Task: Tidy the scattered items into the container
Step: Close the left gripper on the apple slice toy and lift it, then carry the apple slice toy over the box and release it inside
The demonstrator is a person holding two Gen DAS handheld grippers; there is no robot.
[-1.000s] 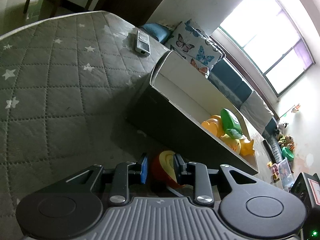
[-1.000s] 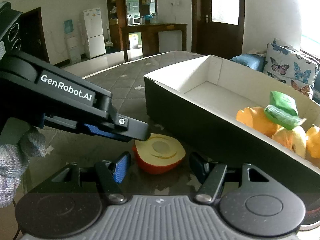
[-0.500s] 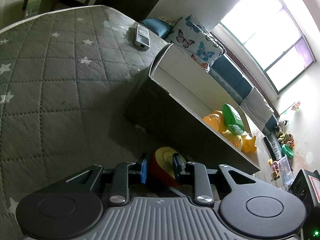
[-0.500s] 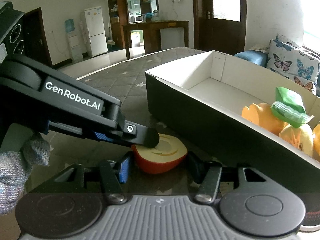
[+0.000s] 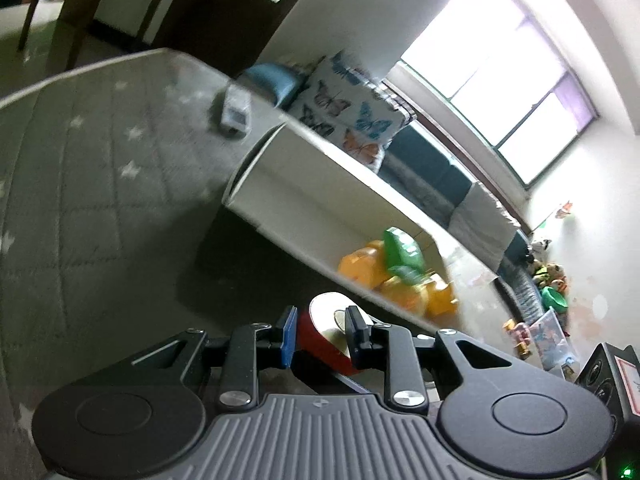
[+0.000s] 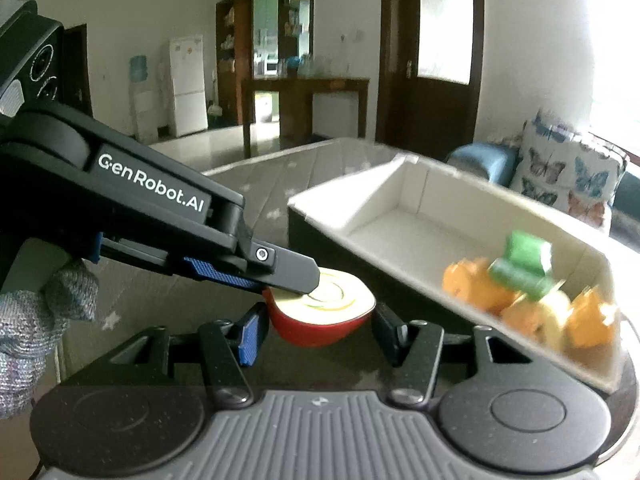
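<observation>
Both your grippers, left (image 5: 320,334) and right (image 6: 316,330), now clench the red apple half (image 6: 320,316) after closing, lifted off the quilted mat (image 5: 80,184) just beside the box (image 6: 420,236) of orange and green toys (image 6: 520,280), whose dark wall stands between.

We see both views smeared by motion. The toys (image 6: 528,300) in the box (image 6: 360,216) are orange and green blurs; we cannot tell what they are. The object (image 5: 236,110) near the mattress's far edge (image 5: 100,64) is too blurred to identify. The left gripper (image 6: 296,280) hides part of the apple half (image 6: 324,316). The gloved hand (image 6: 36,320) is cut off at the left edge.
</observation>
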